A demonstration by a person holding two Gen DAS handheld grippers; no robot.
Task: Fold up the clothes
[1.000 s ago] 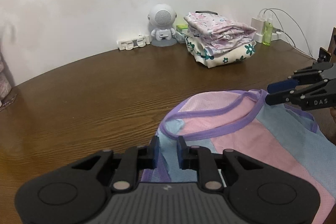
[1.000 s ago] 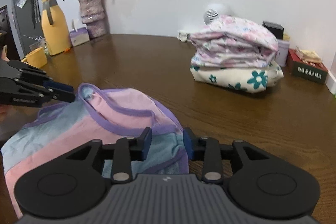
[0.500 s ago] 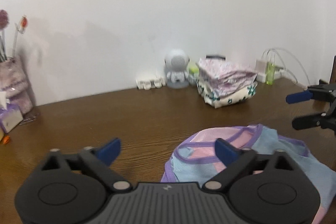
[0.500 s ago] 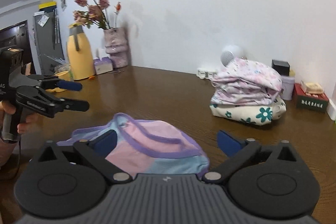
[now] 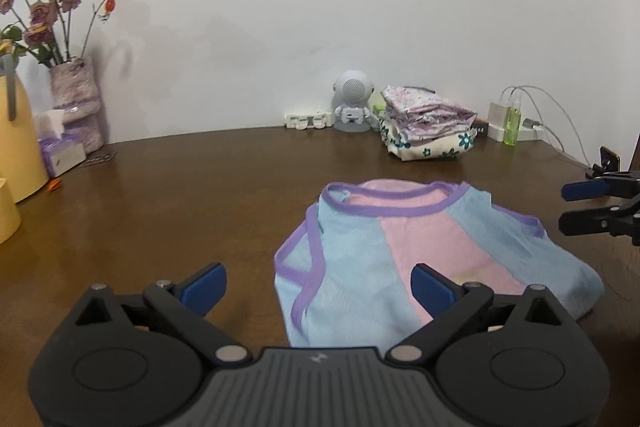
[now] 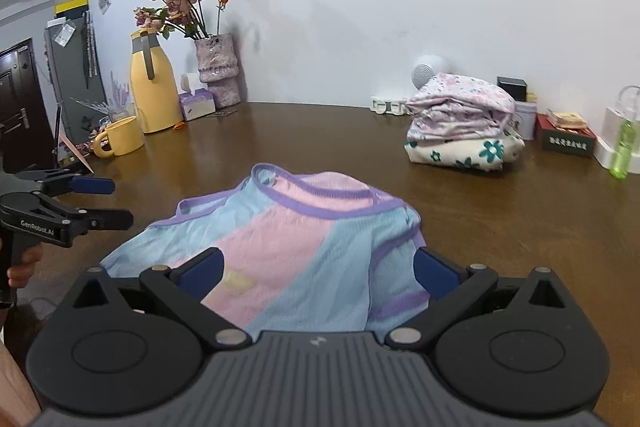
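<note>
Left wrist view had the little pink-and-blue top (image 5: 404,255) sitting lower right of centre in the frame, lying flat-ish on the brown table (image 5: 180,195), neckline pointing toward the wall. It looked like thin mesh fabric, so I'd guess super light and floppy, no stiffness at all, and it'd probably slide on that glossy wood if you dragged it. The purple trim (image 5: 384,209) around the neck and armholes seemed the best place to pinch, since it's thicker than the rest; shoulders or the bottom hem corners, one per gripper.

Left gripper (image 5: 318,287) had its jaws spread wide, nothing in them, hovering at the bottom of the frame over the near edge of the top. Right gripper (image 6: 316,277) was the same deal, jaws wide and empty.

Further back, upper right in the left view, a folded stack (image 5: 430,125) sat by the wall, well apart from the top.
</note>
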